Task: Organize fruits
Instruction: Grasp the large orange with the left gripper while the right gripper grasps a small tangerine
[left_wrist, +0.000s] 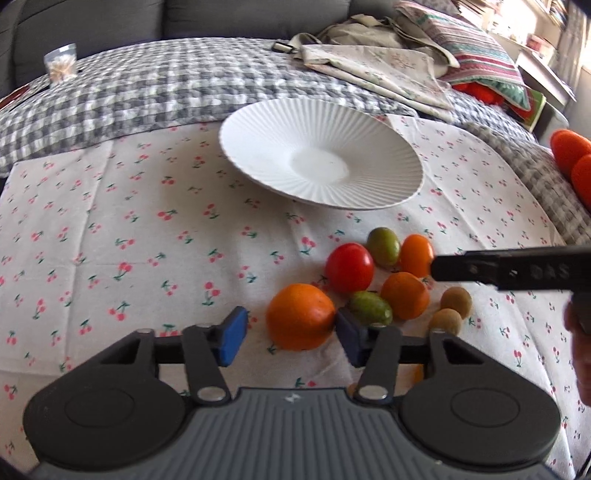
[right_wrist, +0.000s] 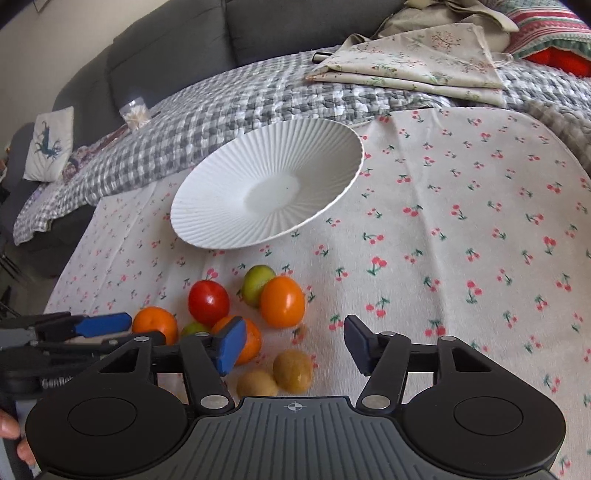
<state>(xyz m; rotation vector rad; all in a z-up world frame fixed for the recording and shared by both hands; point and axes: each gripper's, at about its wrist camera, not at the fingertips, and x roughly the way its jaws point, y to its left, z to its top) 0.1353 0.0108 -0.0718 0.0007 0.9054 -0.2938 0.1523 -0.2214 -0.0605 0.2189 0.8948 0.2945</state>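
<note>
Left gripper: my left gripper (left_wrist: 291, 334) has its blue-padded jaws spread wide, and the large round orange (left_wrist: 300, 316) sits between them; the right pad appears to touch its side, the left pad stands apart from it.

Right gripper: my right gripper (right_wrist: 295, 345) hangs wide apart over the cloth, holding nothing; two small brown round fruits (right_wrist: 275, 373) lie below the gap between its fingers.

Fruit cluster: a shiny red tomato (left_wrist: 349, 267), a green oval fruit (left_wrist: 383, 246), an orange oval tomato-like fruit (left_wrist: 416, 255), a smaller round orange (left_wrist: 405, 295) and a second green oval fruit (left_wrist: 370, 308) lie bunched together on the cloth, several touching, all outside the plate.

Plate: the white ribbed ceramic plate (left_wrist: 266, 147) rests beyond the fruit, near but apart from it, with nothing on it.

Surface: a white cloth printed with red cherries (left_wrist: 110, 229) covers the work area, laid over a grey-and-white checked quilt (left_wrist: 147, 88).

Background: folded floral fabric (left_wrist: 388, 70) lies on the quilt behind the plate, and a grey sofa (right_wrist: 184, 48) stands beyond.
</note>
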